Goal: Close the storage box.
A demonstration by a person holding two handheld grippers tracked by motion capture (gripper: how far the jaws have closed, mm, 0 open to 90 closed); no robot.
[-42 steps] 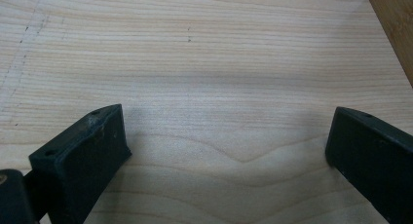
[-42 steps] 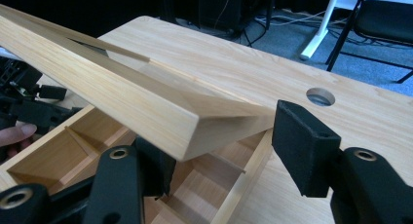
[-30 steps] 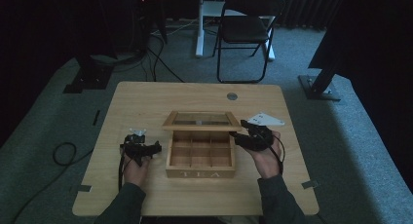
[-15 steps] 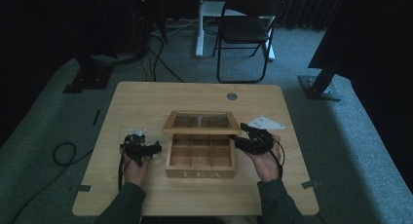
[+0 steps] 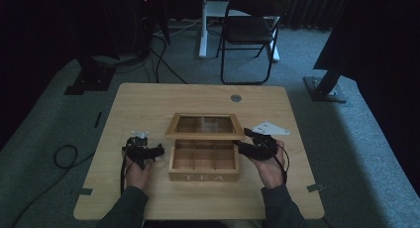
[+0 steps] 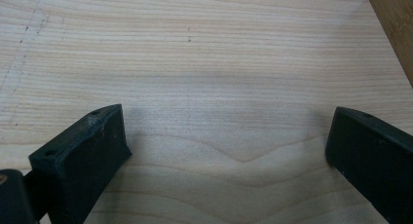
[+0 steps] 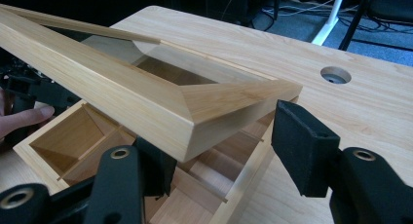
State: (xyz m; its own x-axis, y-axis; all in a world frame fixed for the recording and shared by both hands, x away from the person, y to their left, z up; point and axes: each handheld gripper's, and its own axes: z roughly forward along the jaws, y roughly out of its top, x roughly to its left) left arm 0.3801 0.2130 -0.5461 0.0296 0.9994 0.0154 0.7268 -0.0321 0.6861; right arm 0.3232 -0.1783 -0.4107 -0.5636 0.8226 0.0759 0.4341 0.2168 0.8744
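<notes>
A wooden box (image 5: 204,163) lettered TEA stands at the table's middle, with bare compartments (image 7: 63,136). Its glass-paned lid (image 5: 205,135) is tilted half up over it. My right gripper (image 5: 247,146) is at the lid's front right corner. In the right gripper view the gripper (image 7: 226,151) is open: one jaw sits under the lid (image 7: 112,87), the other stands just outside the corner. My left gripper (image 5: 156,149) rests on the table left of the box. It (image 6: 224,141) is open over bare wood, and the box's edge (image 6: 394,24) lies at the upper right.
A round cable hole (image 5: 236,97) lies behind the box on the wooden table (image 5: 148,104). A folding chair (image 5: 250,34) and floor cables (image 5: 64,156) are beyond the table. In the right gripper view, a finger of the person's left hand (image 7: 24,119) shows past the box.
The right gripper has sunk slightly at the lid's corner and the lid has dropped a little. The left gripper has stayed in place.
</notes>
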